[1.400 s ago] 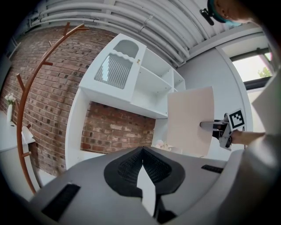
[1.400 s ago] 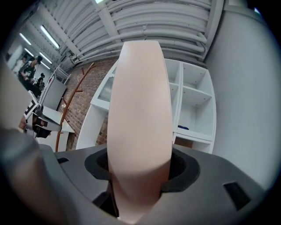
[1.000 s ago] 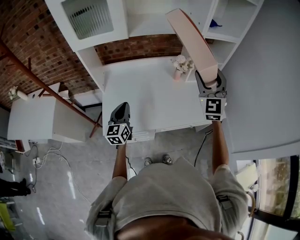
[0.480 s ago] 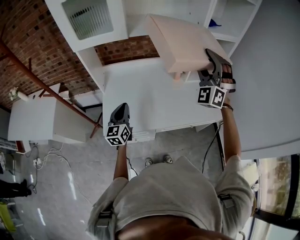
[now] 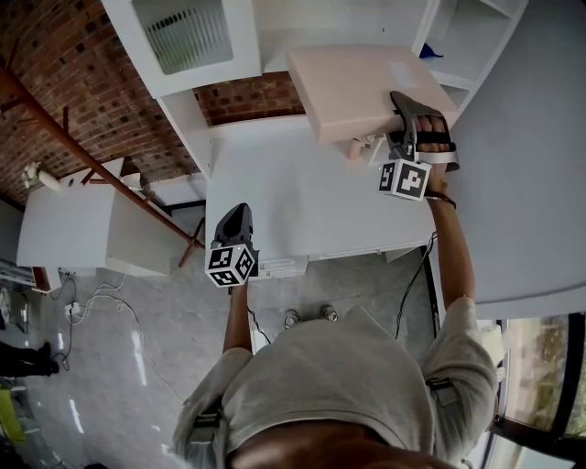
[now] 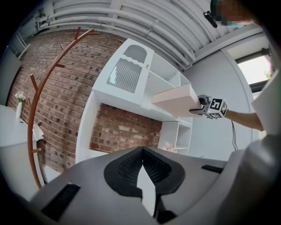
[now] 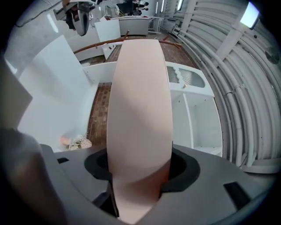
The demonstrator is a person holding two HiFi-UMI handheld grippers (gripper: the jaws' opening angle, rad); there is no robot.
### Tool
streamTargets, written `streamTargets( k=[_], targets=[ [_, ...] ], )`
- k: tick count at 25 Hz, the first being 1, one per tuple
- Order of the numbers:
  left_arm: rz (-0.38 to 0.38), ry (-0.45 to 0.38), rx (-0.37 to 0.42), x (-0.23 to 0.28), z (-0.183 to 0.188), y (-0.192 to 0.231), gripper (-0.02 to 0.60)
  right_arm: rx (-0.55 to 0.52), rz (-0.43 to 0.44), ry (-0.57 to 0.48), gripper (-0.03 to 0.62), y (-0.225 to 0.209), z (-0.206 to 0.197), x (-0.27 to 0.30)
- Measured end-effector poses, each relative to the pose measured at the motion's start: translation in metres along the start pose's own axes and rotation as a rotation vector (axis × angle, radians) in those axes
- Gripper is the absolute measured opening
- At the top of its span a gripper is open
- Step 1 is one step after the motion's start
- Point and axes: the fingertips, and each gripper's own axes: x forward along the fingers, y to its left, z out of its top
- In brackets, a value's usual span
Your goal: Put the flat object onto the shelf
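Observation:
The flat object is a pale pink board-like box (image 5: 366,87). It is held level in the air over the back of the white desk (image 5: 284,201), in front of the white shelf unit (image 5: 275,27). My right gripper (image 5: 412,128) is shut on its near right edge. In the right gripper view the box (image 7: 139,101) fills the space between the jaws of the right gripper (image 7: 139,176). My left gripper (image 5: 236,224) hangs low at the desk's front edge, shut and empty. From the left gripper (image 6: 142,151) the box (image 6: 175,100) shows level with the shelf's middle boards.
A small vase of flowers (image 5: 355,147) stands on the desk under the box. A blue thing (image 5: 430,52) lies in a right-hand shelf compartment. A brown coat stand (image 5: 55,137) and a white cabinet (image 5: 73,229) stand at the left; a grey wall (image 5: 531,183) closes the right.
The right gripper has turned the pink box from standing on edge to lying flat and carried it a little up and left toward the shelf. The left gripper has stayed put.

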Motion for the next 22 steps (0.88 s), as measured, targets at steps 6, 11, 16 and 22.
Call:
streamTargets(
  k=[6, 11, 16, 22],
  targets=[
    [0.025, -0.004, -0.006, -0.003, 0.0, 0.01, 0.015, -0.002, 0.034, 0.021, 0.285, 0.013, -0.001, 0.027],
    [0.051, -0.006, -0.009, -0.004, 0.0, 0.023, 0.015, -0.001, 0.044, 0.055, 0.288, 0.015, 0.007, 0.048],
    [0.076, -0.009, -0.008, -0.009, 0.0, 0.031, 0.015, -0.003, 0.048, 0.082, 0.294, 0.023, 0.007, 0.069],
    [0.114, -0.012, -0.008, -0.02, 0.002, 0.042, 0.015, -0.009, 0.066, 0.087, 0.296, 0.029, 0.011, 0.1]
  ],
)
